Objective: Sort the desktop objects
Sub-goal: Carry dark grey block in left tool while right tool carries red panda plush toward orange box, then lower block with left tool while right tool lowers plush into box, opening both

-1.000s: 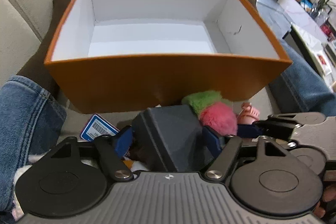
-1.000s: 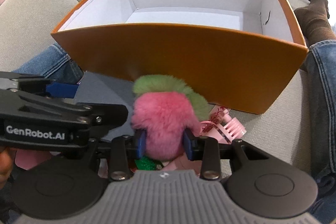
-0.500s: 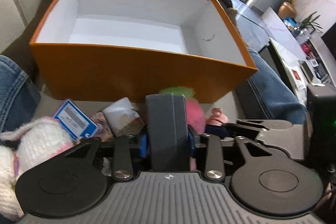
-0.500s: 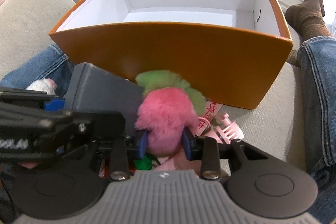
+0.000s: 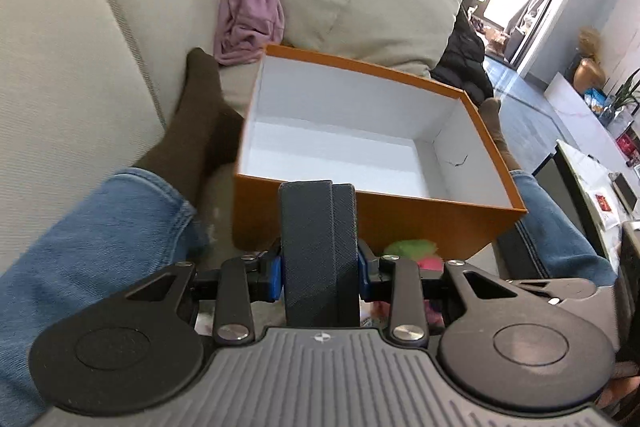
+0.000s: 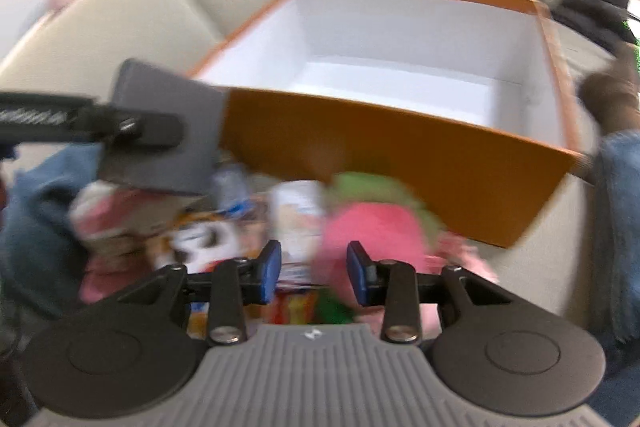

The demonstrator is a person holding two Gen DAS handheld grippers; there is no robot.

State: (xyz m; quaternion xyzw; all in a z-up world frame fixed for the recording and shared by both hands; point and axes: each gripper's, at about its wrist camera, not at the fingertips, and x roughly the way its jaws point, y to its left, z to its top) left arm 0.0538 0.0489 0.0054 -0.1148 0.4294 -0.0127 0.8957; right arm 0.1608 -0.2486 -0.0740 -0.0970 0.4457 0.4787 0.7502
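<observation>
**A:** What did the left tool (image 5: 319, 269) have?

**B:** It was clamped on a dark grey block (image 5: 318, 247), blue pads pressed against both of its sides. The block stood upright between them, held just short of the near wall of the orange box (image 5: 420, 223), with its top edge level with the rim.

**A:** And the box itself?

**B:** It sat on the beige sofa (image 5: 80, 47) between the person's legs in blue jeans (image 5: 92, 227). Its white inside looked bare in both views.

**A:** The right tool (image 6: 313, 273)?

**B:** Its fingers were spread apart with nothing between them. That view was blurred, so details were hard to make out. The pink and green plush toy (image 6: 372, 223) lay just beyond the right pad, in front of the box's near wall. I could not tell whether it touched the pad.

**A:** Anything else down there?

**B:** A heap of small items (image 6: 208, 227) lay to the left of the toy, including a pale cylinder (image 6: 298, 223). From the right view, the grey block (image 6: 168, 131) was seen at the box's left near corner, above the heap.
</observation>
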